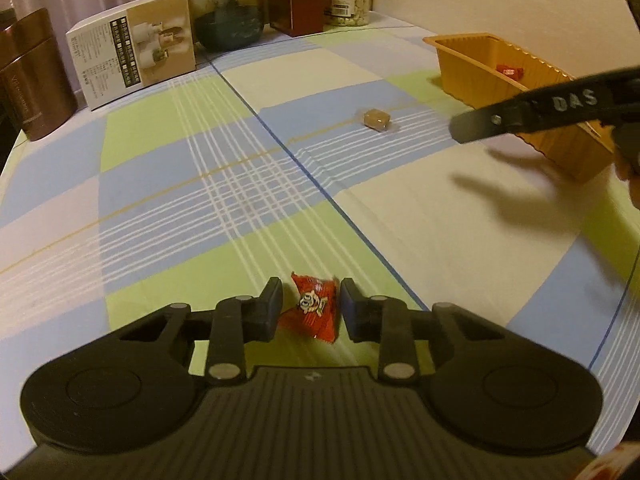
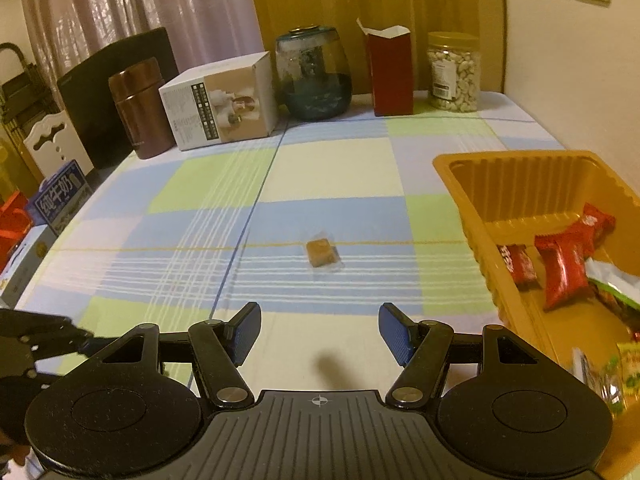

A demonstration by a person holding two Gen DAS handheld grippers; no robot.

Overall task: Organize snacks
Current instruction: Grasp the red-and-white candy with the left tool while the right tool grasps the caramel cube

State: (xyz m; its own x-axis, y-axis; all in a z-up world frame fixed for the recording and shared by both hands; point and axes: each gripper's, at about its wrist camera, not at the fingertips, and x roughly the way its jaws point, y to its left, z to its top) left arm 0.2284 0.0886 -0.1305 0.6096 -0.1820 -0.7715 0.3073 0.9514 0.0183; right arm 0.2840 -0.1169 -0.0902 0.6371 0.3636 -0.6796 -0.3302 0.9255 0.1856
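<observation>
Two pads of my left gripper (image 1: 311, 305) pinched the red candy (image 1: 313, 307) by crinkly wrapper, so it might slip; my right gripper (image 2: 320, 334) gaped empty.

Black grippers (image 1: 311, 308) with blue-padded fingers (image 2: 394, 332), silver screws

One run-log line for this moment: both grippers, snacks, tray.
left gripper: shut on red snack | right gripper: open, empty | brown candy: loose on tablecloth | tray: holds several snacks
</observation>
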